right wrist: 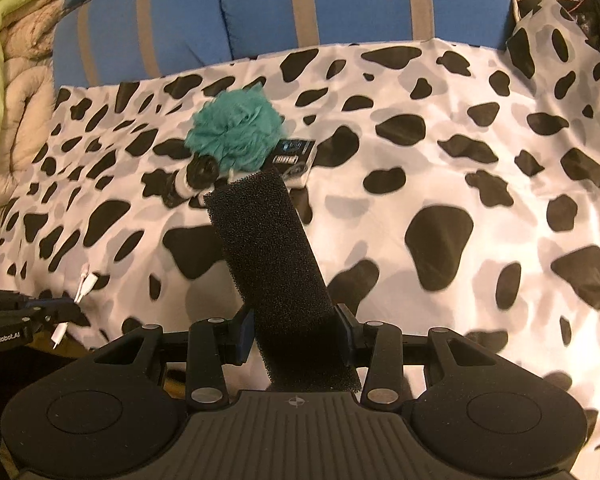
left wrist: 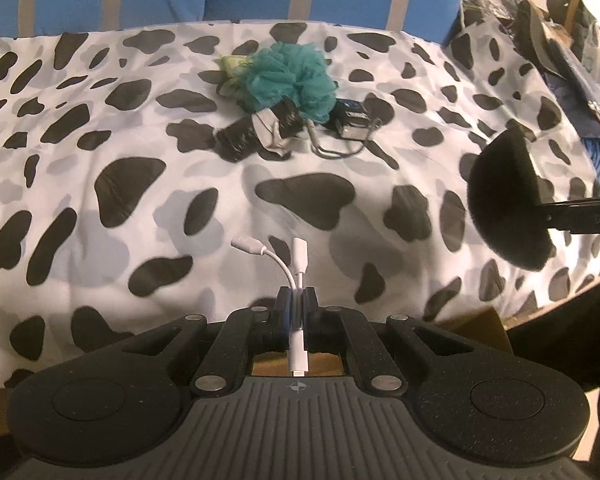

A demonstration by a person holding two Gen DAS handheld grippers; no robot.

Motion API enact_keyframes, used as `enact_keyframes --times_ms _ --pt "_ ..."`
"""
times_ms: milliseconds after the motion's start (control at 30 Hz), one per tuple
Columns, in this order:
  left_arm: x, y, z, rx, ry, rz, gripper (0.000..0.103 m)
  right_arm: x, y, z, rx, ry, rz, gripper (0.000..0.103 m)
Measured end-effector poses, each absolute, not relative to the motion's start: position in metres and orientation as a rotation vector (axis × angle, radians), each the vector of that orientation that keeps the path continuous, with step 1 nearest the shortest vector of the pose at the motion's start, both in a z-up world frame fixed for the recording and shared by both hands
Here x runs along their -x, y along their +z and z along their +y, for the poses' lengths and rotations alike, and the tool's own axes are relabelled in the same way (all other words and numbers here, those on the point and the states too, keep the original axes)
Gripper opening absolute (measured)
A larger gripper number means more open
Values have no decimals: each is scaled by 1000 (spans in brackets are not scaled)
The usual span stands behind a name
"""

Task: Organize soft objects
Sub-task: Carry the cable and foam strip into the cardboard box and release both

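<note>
Soft items carried toward the pile on the cow-print cover point(left wrist: 100, 152).
Left gripper point(left wrist: 297, 300) pinches a white adapter cable point(left wrist: 296, 264); right gripper point(right wrist: 296, 320) clamps a black foam roll point(right wrist: 268, 248) (both aloft), bound for the teal bath pouf point(right wrist: 236, 136).

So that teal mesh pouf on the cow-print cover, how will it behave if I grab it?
The teal mesh pouf looks like ruffled netting, so it should squash easily and feel light. It rests against a black roll, which may shift too. Its cord could drag.
</note>
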State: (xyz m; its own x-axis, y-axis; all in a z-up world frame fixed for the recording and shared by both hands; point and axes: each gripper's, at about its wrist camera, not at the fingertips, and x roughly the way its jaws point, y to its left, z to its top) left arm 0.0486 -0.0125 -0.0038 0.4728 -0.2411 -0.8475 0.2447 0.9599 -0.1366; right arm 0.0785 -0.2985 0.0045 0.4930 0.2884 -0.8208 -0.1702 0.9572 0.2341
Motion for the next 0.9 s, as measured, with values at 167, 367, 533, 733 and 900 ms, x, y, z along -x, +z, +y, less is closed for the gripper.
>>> enact_keyframes --times_ms 167,367,533,733,900 --pt "-31 -5 -20 -11 -317 1046 6 -54 5 -296 -130 282 1030 44" --pt "-12 -7 -30 -26 -337 1067 6 -26 4 -288 -129 303 1051 44" --pt "3 -9 -35 -34 -340 1082 6 -5 1 -276 -116 328 1083 44" --pt "15 -12 -40 -42 -351 1108 6 15 -5 -262 -100 358 1135 44" --pt "22 -15 -42 -47 -344 1137 6 26 -14 -250 -79 370 1197 44"
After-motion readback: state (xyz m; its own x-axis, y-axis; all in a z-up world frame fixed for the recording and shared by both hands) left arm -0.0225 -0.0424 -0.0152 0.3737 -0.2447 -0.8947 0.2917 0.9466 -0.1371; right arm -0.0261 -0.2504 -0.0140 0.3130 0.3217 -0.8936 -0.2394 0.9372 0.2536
